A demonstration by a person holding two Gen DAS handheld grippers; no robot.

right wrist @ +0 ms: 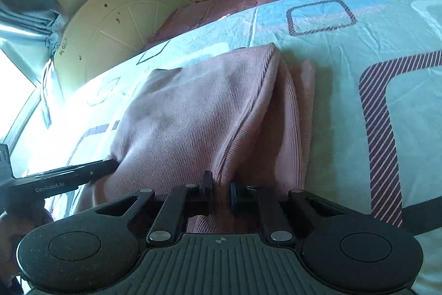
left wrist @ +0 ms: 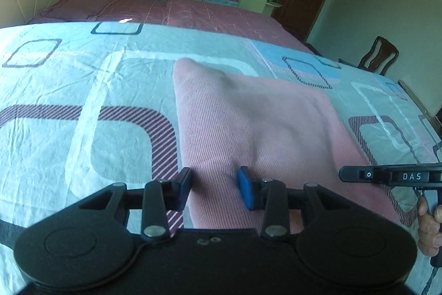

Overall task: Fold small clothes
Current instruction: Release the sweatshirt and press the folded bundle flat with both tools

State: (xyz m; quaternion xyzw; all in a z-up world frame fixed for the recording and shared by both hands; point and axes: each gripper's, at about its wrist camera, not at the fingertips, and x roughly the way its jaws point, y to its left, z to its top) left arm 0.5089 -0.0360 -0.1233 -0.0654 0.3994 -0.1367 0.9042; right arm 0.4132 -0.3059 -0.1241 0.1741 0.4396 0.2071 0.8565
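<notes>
Your right gripper (right wrist: 221,191) is nearly closed, and it pinches the near edge of a pink ribbed cloth (right wrist: 193,112). The cloth lies folded on a pale bedsheet (right wrist: 345,51) with striped squares on it. Your other gripper (right wrist: 91,172) pokes in from the left and touches the cloth's side. Behind the bed stand a cream headboard (right wrist: 116,26) and a grey curtain (right wrist: 25,4).

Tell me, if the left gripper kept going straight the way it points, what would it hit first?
Most likely the pink ribbed knit garment. The left gripper angles down at it, with the cloth's near edge already between its fingers, and the patterned white bedsheet lies right beneath. Depth is hard to judge in this curved view.
</notes>
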